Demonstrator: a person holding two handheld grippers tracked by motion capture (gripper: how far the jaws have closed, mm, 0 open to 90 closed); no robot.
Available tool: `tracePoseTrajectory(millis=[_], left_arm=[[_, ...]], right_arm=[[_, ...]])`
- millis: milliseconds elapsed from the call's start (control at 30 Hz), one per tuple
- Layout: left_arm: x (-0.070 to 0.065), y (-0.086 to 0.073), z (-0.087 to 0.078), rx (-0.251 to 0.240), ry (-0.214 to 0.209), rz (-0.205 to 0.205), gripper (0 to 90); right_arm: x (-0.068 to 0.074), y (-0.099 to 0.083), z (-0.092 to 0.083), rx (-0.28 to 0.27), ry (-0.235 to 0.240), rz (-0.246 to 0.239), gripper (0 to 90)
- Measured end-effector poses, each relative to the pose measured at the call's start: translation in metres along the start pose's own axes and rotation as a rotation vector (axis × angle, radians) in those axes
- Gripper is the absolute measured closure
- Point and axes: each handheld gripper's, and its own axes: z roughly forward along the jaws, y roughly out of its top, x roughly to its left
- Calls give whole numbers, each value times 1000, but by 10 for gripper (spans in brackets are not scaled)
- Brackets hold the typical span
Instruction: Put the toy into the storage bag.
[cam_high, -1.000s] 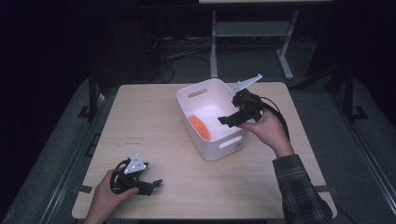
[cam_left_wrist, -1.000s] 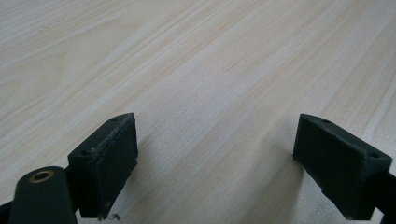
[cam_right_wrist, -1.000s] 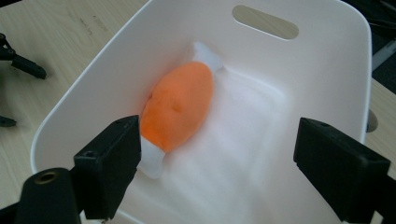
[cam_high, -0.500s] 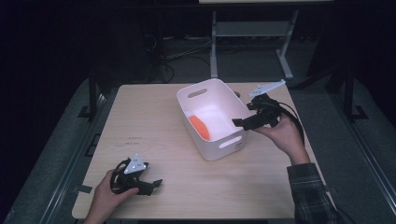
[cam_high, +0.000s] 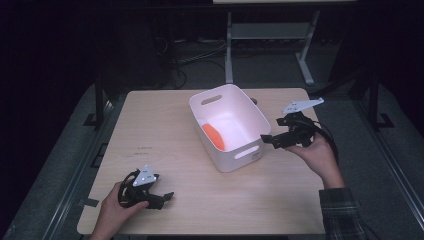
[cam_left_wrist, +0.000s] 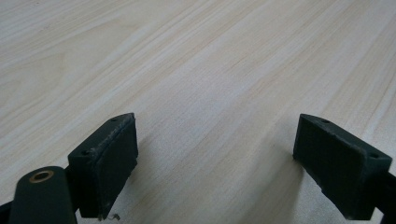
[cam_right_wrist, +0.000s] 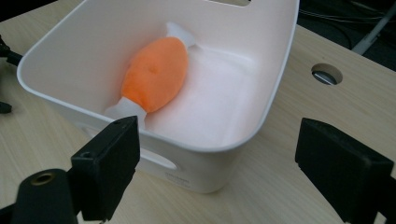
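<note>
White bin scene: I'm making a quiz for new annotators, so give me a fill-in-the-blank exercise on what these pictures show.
1. The orange toy lies inside the white ____.
2. The right tongs hang beside the bin, jaws ____.
3. The left tongs rest low over the wooden ____, jaws apart.
4. The colour of the toy is ____.

Missing words: bin; open; table; orange

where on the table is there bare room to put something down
The widest bare stretch of the table lies between its left edge and the white bin, from the far edge down to the left gripper. Another strip runs along the near edge, between the two hands. It is tight at the bin's right, where the right gripper hovers.
</note>
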Motion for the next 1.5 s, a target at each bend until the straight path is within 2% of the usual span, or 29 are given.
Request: tracePoseTrajectory(millis=[167, 433, 633, 867, 1367, 1433, 1500], left_arm=[[0, 0, 0, 0, 0, 0, 129], [0, 0, 0, 0, 0, -1, 129], [0, 0, 0, 0, 1, 1, 129], [0, 0, 0, -3, 1, -3, 130], [0, 0, 0, 1, 0, 0, 129], [0, 0, 0, 1, 0, 0, 130], [0, 0, 0, 2, 0, 1, 129]], right_arm=[[-2, -11, -1, -12, -3, 16, 133], [-4, -40, 0, -10, -28, 46, 132], [-6, -54, 1, -14, -39, 54, 132], [-5, -79, 4, -9, -51, 62, 127], [-1, -109, 7, 3, -79, 67, 128], [0, -120, 10, 4, -89, 81, 128], [0, -122, 10, 8, -86, 82, 128]])
